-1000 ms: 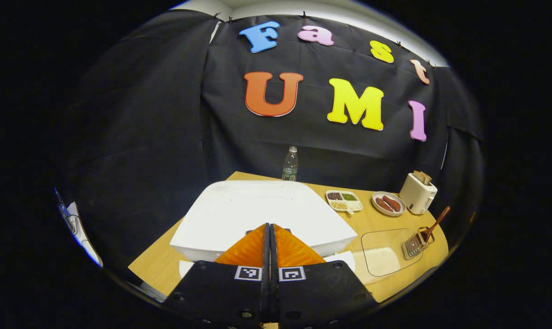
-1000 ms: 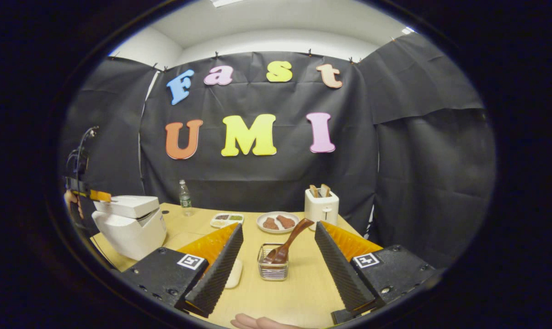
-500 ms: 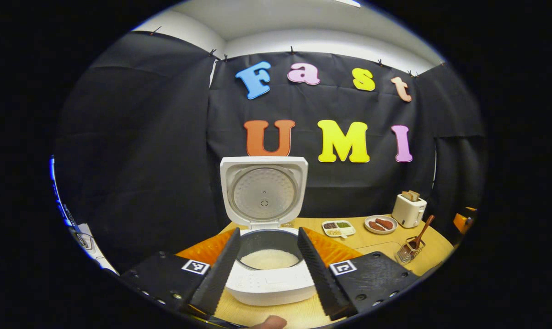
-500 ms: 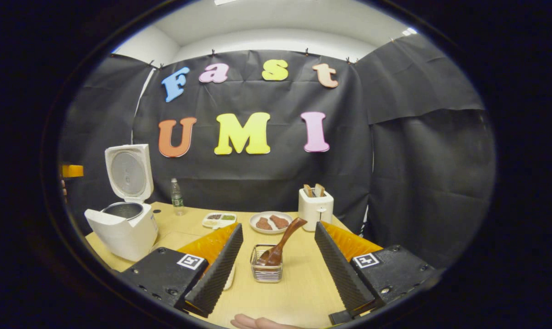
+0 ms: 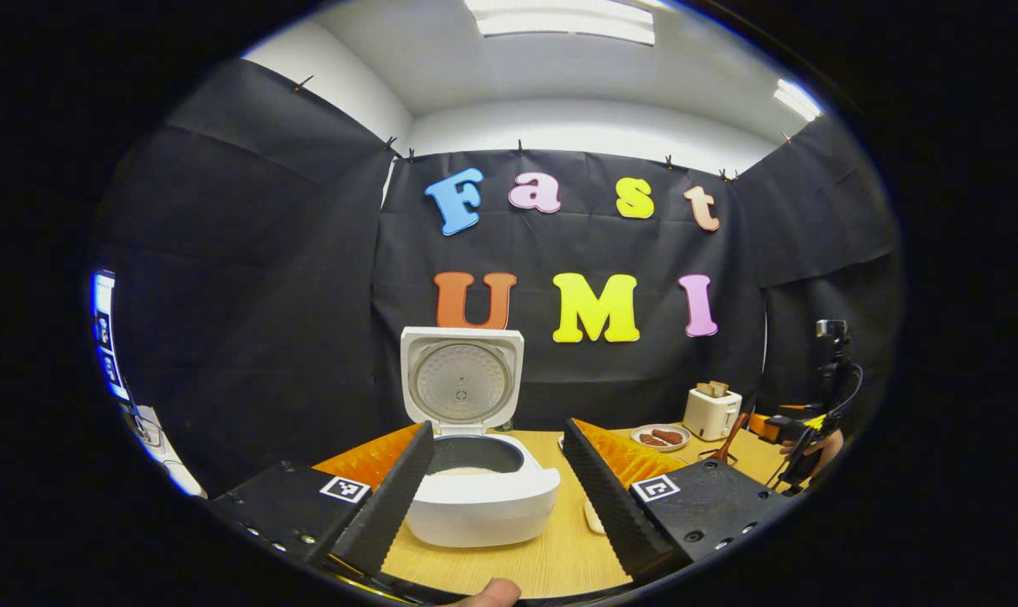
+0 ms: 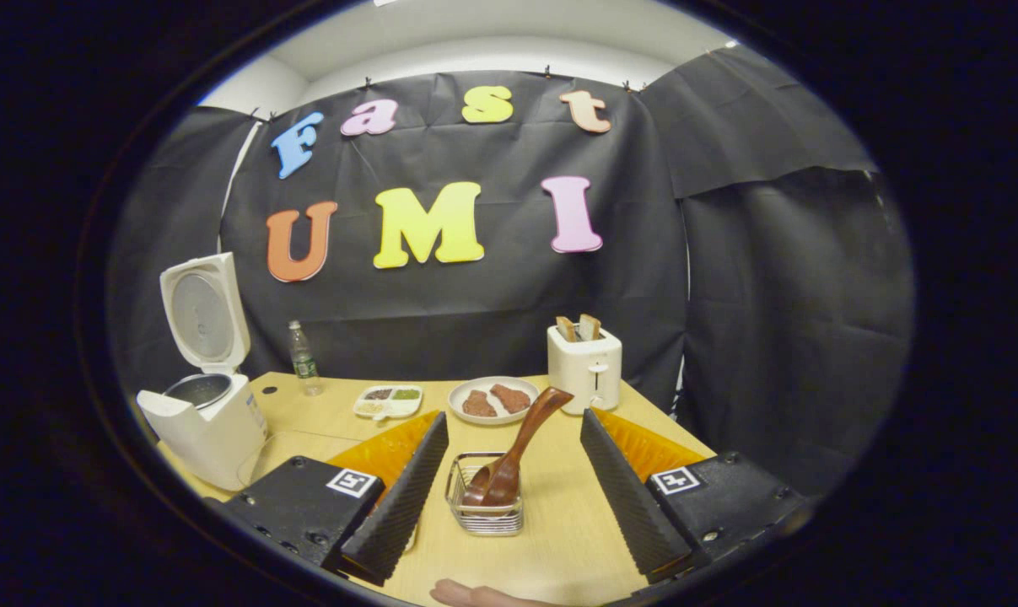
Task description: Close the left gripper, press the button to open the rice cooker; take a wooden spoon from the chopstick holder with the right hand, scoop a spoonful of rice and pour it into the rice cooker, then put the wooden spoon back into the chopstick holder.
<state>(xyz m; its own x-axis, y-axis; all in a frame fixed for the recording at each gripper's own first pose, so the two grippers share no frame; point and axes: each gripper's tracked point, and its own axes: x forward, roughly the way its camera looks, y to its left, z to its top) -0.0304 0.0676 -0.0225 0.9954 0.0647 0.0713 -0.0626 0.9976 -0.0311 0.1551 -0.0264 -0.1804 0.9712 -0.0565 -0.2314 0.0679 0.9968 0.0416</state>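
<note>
Directly ahead of the spread, empty right gripper [image 6: 513, 493], the brown wooden spoon [image 6: 515, 451] stands in the wire chopstick holder [image 6: 485, 516], awaiting grasp; beside it the white rice cooker [image 6: 205, 421] is lid-up, the left gripper [image 5: 496, 497] unclenched.

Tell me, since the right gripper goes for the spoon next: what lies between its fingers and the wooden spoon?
Bare tabletop. In the right gripper view the open right gripper frames the chopstick holder, with the wooden spoon leaning in it.
</note>
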